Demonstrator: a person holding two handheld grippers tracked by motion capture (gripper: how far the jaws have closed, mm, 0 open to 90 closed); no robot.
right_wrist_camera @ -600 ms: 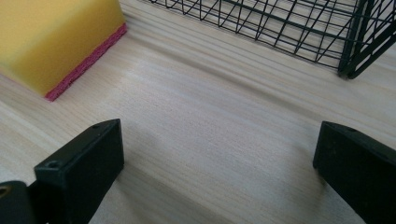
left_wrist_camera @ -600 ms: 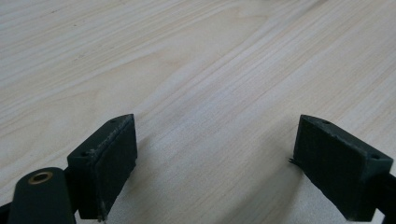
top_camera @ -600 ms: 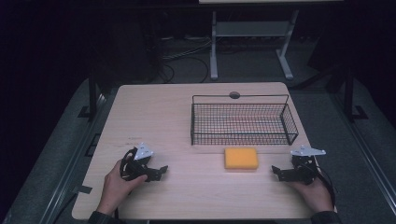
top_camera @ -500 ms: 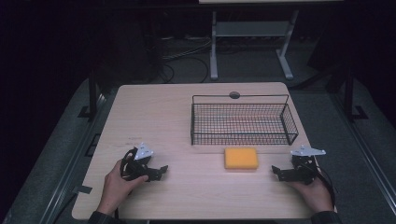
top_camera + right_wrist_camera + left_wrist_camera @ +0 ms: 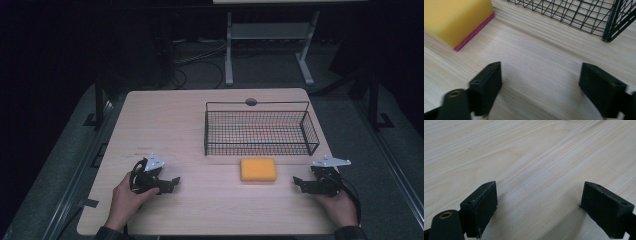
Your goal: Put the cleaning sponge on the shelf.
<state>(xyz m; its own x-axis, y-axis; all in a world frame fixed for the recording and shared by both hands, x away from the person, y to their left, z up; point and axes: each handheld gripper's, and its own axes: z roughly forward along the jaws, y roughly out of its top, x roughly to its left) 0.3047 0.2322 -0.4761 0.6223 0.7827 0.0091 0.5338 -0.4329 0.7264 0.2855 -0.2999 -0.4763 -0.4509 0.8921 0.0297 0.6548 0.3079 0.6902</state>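
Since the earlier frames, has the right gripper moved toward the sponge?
No. The right gripper sits as far right of the sponge and below the basket corner as before.

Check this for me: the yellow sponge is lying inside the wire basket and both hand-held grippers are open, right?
Not quite. The yellow sponge lies on the table in front of the wire basket, not inside it, as the high view shows. Both hand-held grippers, left and right, are open.

On the desk (image 5: 165,125), a yellow sponge (image 5: 258,169) lies at 6 o'clock of the black wire basket (image 5: 260,129), just beside it. The left gripper (image 5: 172,184) rests at the sponge's 9 o'clock, the right gripper (image 5: 296,183) near its 4 o'clock, both low over the desk.
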